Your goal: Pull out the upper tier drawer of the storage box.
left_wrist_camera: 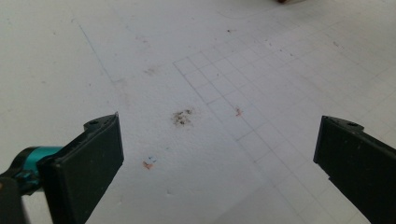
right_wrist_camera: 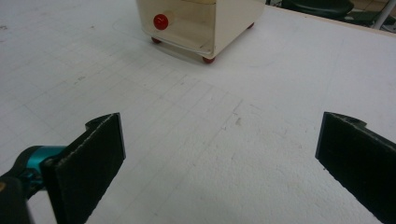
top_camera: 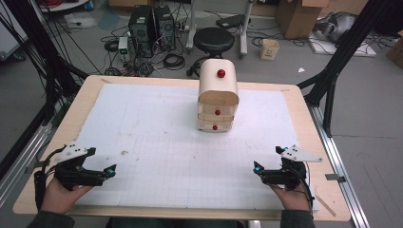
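Desk: pale wood, most of its top covered by a white gridded sheet.
Drawer cabinet: small, cream, round-topped, standing upright on the sheet toward the far middle; three drawers stacked, each with a red knob; in the right gripper view its lowest drawer and red feet show at the top.
Left gripper: held in a hand at the near left corner, well apart from the cabinet; jaws spread wide, nothing between them.
Right gripper: held at the near right corner, pointing inward; jaws wide apart, empty.
Stain: small dark smudge on the sheet, ahead of the left jaws.
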Tool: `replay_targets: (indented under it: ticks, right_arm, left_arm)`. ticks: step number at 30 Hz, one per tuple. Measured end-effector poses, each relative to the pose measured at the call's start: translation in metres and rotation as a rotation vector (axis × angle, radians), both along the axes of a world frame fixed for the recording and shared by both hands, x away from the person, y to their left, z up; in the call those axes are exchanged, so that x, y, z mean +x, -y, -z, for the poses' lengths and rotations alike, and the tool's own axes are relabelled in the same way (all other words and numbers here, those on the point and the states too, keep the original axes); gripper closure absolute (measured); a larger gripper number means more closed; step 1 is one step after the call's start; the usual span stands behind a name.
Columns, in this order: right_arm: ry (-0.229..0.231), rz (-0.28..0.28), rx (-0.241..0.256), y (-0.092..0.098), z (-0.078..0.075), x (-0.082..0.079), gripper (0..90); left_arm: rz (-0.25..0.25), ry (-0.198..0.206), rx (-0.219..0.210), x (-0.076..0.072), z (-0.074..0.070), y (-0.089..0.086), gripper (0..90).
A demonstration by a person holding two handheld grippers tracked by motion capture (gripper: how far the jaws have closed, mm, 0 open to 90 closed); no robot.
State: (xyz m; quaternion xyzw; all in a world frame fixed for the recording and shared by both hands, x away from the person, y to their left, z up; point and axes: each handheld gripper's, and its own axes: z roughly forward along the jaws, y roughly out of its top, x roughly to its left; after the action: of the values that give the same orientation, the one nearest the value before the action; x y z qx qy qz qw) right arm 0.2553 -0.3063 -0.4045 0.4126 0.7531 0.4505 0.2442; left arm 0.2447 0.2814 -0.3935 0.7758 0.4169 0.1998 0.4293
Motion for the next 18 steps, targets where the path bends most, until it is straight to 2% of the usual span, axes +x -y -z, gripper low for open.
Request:
replay_targets:
  ticks: [10, 18]
  right_arm:
    - [-0.009, -0.007, 0.004, 0.0003, 0.0019, 0.0021, 0.4]
    - [0.016, -0.008, 0.005, 0.0016, 0.0, -0.0002, 0.3]
  left_arm:
    - [0.004, -0.004, -0.004, 0.0014, 0.0014, 0.0008, 2.0]
    - [0.006, -0.002, -0.008, 0.0009, 0.0015, 0.0019, 2.0]
